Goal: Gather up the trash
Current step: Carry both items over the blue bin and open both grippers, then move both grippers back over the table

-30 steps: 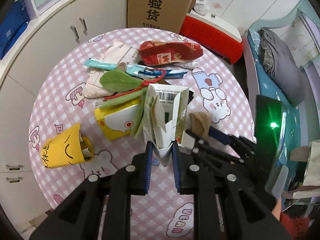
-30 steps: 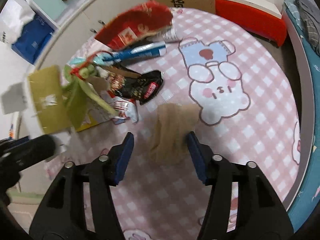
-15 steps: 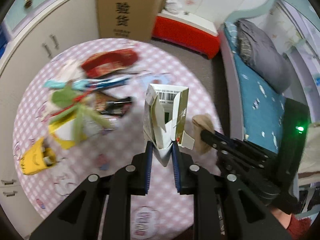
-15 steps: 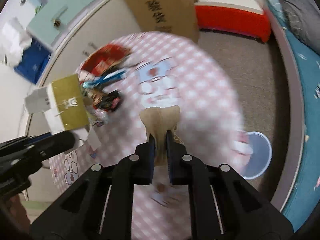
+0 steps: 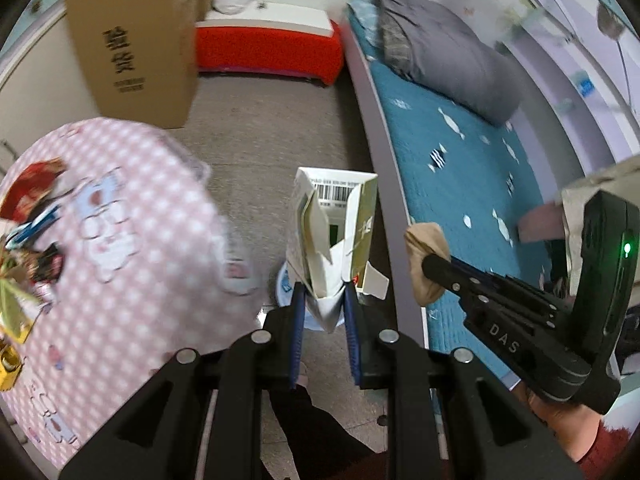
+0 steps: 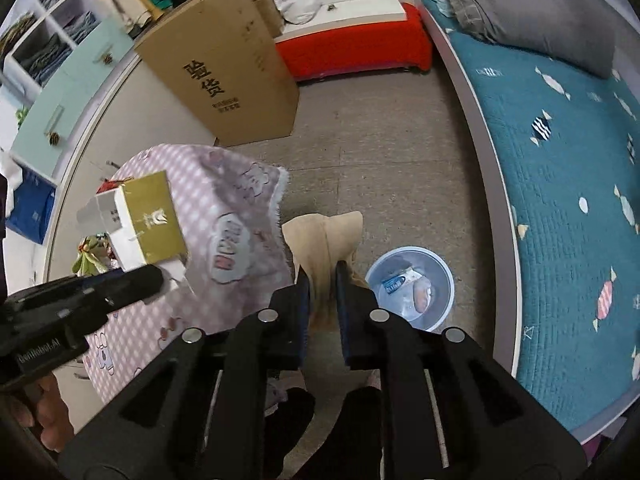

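My left gripper (image 5: 323,300) is shut on an opened white and gold carton (image 5: 334,232) and holds it in the air past the table's edge; the carton also shows in the right wrist view (image 6: 140,222). My right gripper (image 6: 322,280) is shut on a beige stocking (image 6: 326,240), held above the floor just left of a light blue bin (image 6: 412,286) with some trash inside. The stocking also shows in the left wrist view (image 5: 424,256). More trash (image 5: 28,232) lies on the round pink checked table (image 5: 120,280).
A tall cardboard box (image 6: 224,80) stands on the floor behind the table. A red bench (image 6: 352,48) is at the back. A bed with a teal cover (image 6: 560,160) and grey pillow runs along the right. The bin (image 5: 286,280) is mostly hidden behind the carton in the left wrist view.
Both grippers have swung right, off the table and over the floor. My right gripper closed on the stocking and lifted it. The blue bin has come into view.
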